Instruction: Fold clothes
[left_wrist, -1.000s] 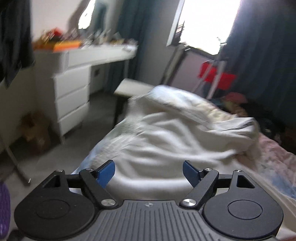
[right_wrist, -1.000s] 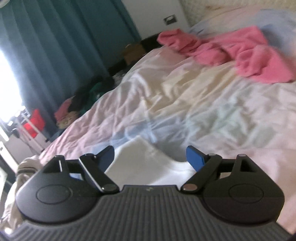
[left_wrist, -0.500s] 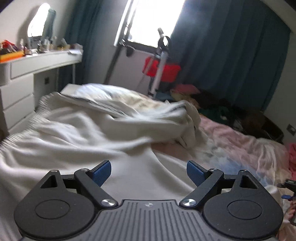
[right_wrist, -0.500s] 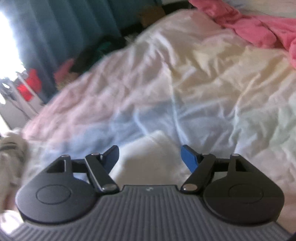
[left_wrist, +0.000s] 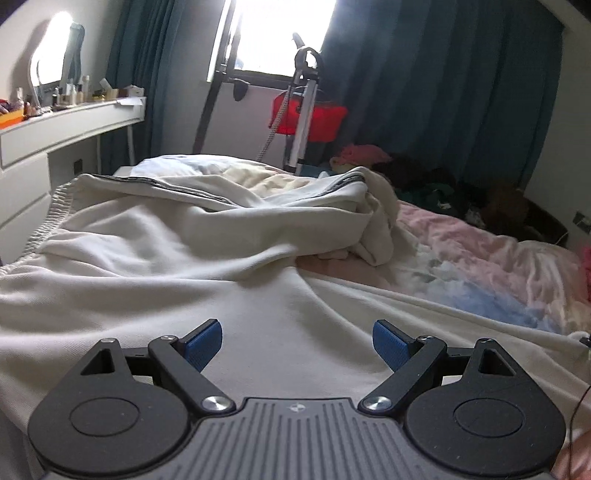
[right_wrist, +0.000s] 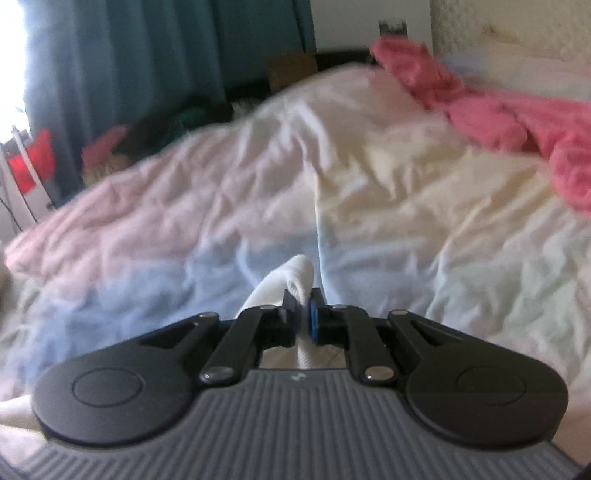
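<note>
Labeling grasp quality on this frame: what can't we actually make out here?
- Right wrist view: how much white garment the right gripper has pinched; its body hides the rest.
- Right wrist view: pink cloth is motion-blurred, type unclear.
- Left wrist view: cream garment's near edge is hidden under the open left gripper.
- Left wrist view: dresser items too small.

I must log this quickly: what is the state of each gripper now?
Left gripper: open, holding nothing, over the white garment.
Right gripper: jaws just closed, pinching a white fold.
</note>
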